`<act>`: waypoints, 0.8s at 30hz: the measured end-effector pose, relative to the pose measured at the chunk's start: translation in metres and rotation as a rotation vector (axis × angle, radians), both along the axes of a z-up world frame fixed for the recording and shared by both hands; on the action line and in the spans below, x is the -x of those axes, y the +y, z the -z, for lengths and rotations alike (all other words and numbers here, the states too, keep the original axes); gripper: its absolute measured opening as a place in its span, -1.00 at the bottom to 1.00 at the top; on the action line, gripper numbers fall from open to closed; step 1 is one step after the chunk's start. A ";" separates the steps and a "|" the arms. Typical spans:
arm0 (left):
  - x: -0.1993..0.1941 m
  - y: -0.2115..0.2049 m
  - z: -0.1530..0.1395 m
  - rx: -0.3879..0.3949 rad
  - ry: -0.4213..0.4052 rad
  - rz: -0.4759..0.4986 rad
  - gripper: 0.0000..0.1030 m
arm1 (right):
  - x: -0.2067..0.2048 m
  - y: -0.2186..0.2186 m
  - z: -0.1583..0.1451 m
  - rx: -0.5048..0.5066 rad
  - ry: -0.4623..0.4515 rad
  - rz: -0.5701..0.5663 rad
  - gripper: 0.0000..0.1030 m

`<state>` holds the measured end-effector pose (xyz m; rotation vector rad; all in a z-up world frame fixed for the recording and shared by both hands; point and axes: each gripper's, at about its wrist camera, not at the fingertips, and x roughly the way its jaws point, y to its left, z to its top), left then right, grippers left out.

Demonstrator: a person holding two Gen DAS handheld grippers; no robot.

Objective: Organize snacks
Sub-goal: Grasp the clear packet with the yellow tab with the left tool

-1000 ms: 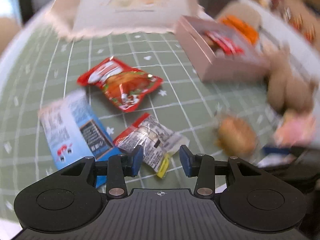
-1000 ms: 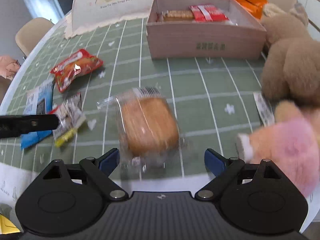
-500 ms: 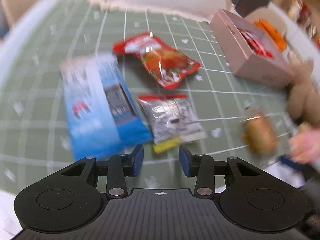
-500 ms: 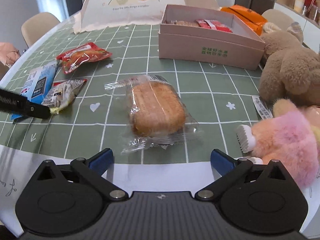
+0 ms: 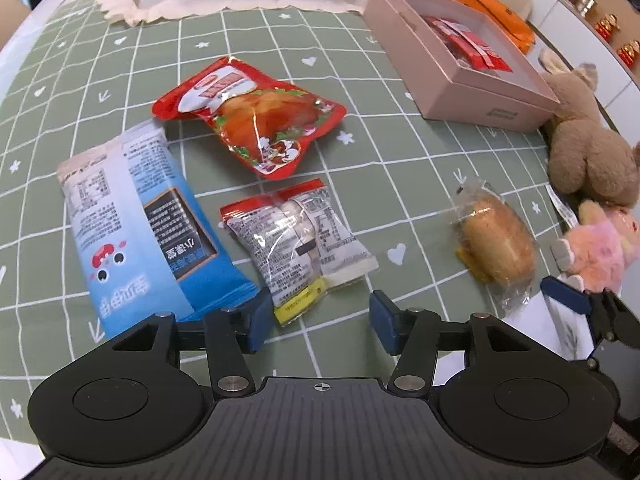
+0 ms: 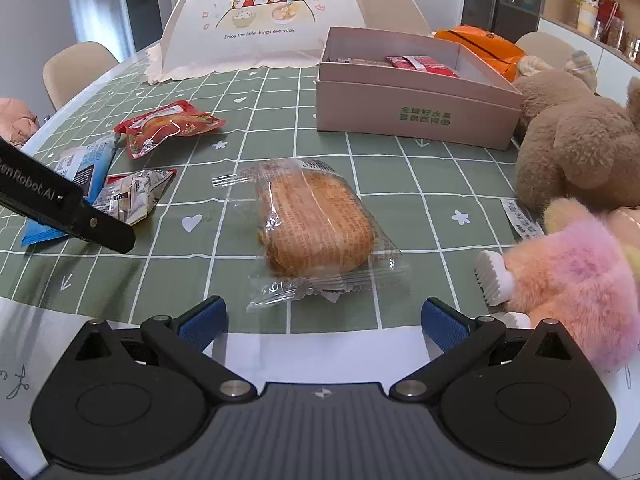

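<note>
Several snack packs lie on the green checked tablecloth. A small silver pack [image 5: 298,240] with a yellow tab lies just beyond my left gripper [image 5: 318,322], whose jaws are opening with nothing between them. Left of it lies a blue pack [image 5: 140,224], and behind it a red pack [image 5: 252,114]. A wrapped bread roll [image 6: 316,220] rests just beyond my right gripper [image 6: 324,322], which stands wide open and empty. The roll [image 5: 496,246] also shows in the left wrist view. The pink box [image 6: 416,92] at the back holds red and brown snacks.
A brown plush toy [image 6: 576,140] and a pink plush toy [image 6: 580,280] sit at the right. A white mesh food cover [image 6: 260,20] stands at the back, an orange bag [image 6: 480,46] behind the box. White paper [image 6: 320,352] lies along the near table edge.
My left gripper swung left over the packs and its jaws have spread wider. My right gripper widened a little and drew back, so the bread roll now lies farther ahead of it.
</note>
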<state>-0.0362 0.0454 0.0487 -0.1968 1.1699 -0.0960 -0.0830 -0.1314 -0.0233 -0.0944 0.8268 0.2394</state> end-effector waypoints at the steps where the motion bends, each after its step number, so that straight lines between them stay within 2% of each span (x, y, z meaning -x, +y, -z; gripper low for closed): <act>1: -0.001 0.001 0.001 0.008 0.004 -0.013 0.11 | 0.000 0.000 0.000 -0.001 -0.002 0.001 1.00; 5: -0.010 0.003 0.001 0.030 0.018 -0.057 0.11 | 0.002 0.000 0.001 -0.002 -0.010 0.000 1.00; 9: -0.017 -0.006 0.001 -0.014 0.008 -0.024 0.11 | 0.000 0.000 0.000 -0.001 -0.004 -0.001 1.00; 12: -0.017 -0.004 0.001 -0.015 -0.002 -0.013 0.08 | 0.000 0.000 -0.001 0.001 0.002 -0.002 1.00; 13: -0.017 -0.002 0.001 -0.013 -0.007 -0.017 0.03 | -0.001 0.000 -0.001 0.002 0.004 -0.003 1.00; 16: -0.014 0.011 0.002 -0.013 -0.008 -0.034 -0.42 | -0.002 0.000 -0.001 0.003 0.009 -0.004 1.00; 20: -0.007 0.028 0.001 -0.047 0.001 -0.031 -0.44 | -0.003 0.000 -0.002 0.004 0.016 -0.004 1.00; 24: -0.001 0.030 -0.001 -0.056 0.024 0.052 -0.43 | -0.004 0.001 -0.002 0.004 0.016 -0.006 1.00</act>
